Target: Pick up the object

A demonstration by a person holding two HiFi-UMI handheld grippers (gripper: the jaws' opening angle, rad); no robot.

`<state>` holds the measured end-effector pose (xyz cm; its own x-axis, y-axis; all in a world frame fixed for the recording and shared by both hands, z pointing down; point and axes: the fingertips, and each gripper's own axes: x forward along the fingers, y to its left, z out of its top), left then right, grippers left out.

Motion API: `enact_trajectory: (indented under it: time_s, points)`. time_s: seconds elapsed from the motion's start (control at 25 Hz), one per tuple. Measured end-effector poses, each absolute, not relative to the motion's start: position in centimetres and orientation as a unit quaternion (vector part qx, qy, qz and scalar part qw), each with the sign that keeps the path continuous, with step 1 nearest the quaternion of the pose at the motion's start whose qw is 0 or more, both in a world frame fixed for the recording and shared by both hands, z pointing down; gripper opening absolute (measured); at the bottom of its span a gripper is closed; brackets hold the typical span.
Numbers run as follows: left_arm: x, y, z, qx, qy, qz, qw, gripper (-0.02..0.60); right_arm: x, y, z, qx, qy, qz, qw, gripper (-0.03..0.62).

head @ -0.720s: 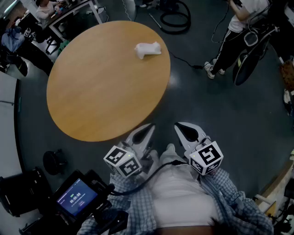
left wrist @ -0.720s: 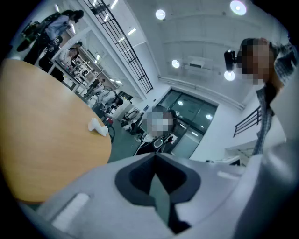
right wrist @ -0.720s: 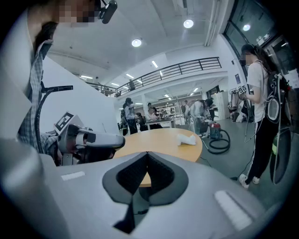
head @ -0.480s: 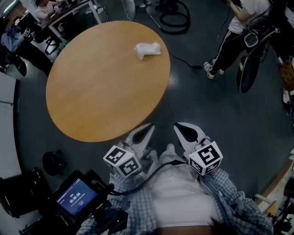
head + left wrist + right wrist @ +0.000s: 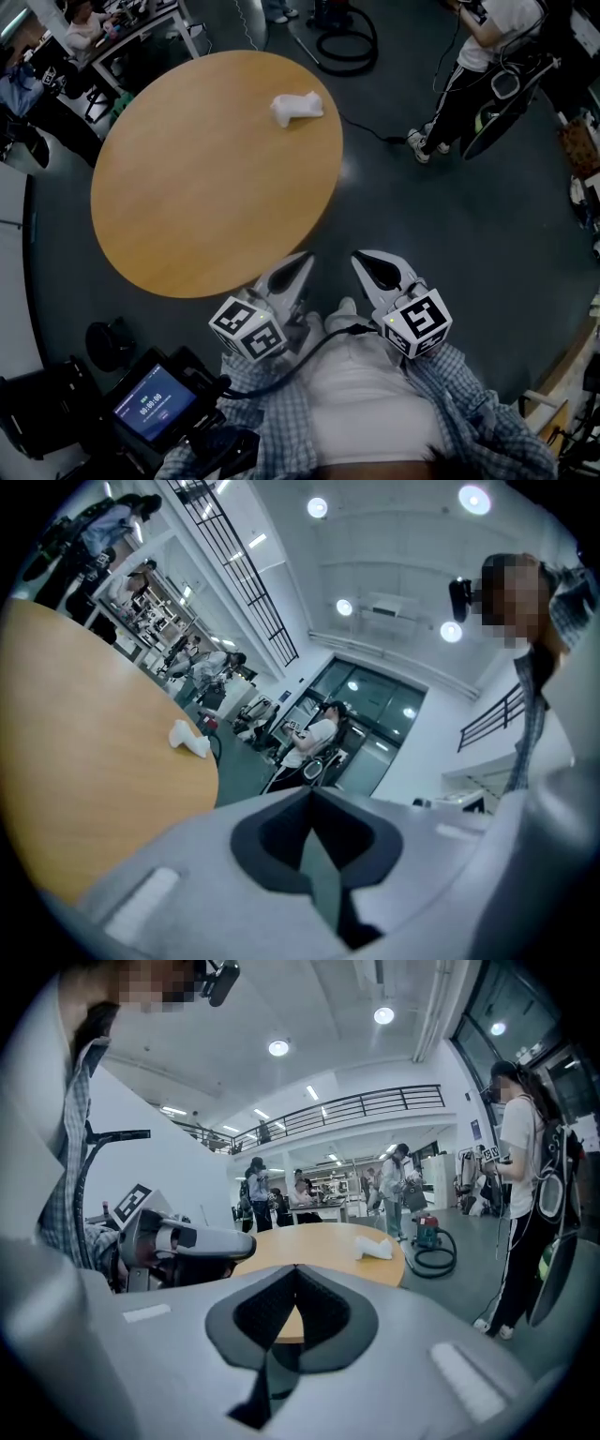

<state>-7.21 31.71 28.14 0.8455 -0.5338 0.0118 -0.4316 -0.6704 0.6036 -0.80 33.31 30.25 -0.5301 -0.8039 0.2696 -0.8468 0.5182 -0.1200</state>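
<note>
A small white object (image 5: 296, 107) lies near the far edge of a round wooden table (image 5: 187, 206); it also shows in the left gripper view (image 5: 190, 740) and the right gripper view (image 5: 377, 1248). My left gripper (image 5: 302, 262) is held close to my body, just off the table's near edge, jaws shut and empty. Beside it my right gripper (image 5: 364, 260) is shut with nothing in it, over the floor. Both are far from the white object.
A person (image 5: 473, 56) stands at the back right next to dark gear. A vacuum hose (image 5: 345, 33) and a cable (image 5: 370, 131) lie on the floor beyond the table. Desks with seated people (image 5: 75, 28) are at the back left. A screen device (image 5: 150, 405) sits at lower left.
The view has shifted slightly, so the table and white object sit a little lower and to the left. Both grippers stay where they were, shut.
</note>
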Motion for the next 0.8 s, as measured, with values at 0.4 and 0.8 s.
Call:
enact_trajectory:
  time_s: [0.4, 0.8]
  points:
    - [-8.1, 33.0, 28.6, 0.914, -0.26, -0.074, 0.302, 0.002, -0.9, 34.7, 31.2, 0.507, -0.849, 0.12, 0.085, 0.006]
    - [-9.0, 31.4, 29.7, 0.906, -0.295, -0.08, 0.291, 0.002, 0.9, 31.3, 32.4, 0.504, -0.853, 0.1, 0.086, 0.006]
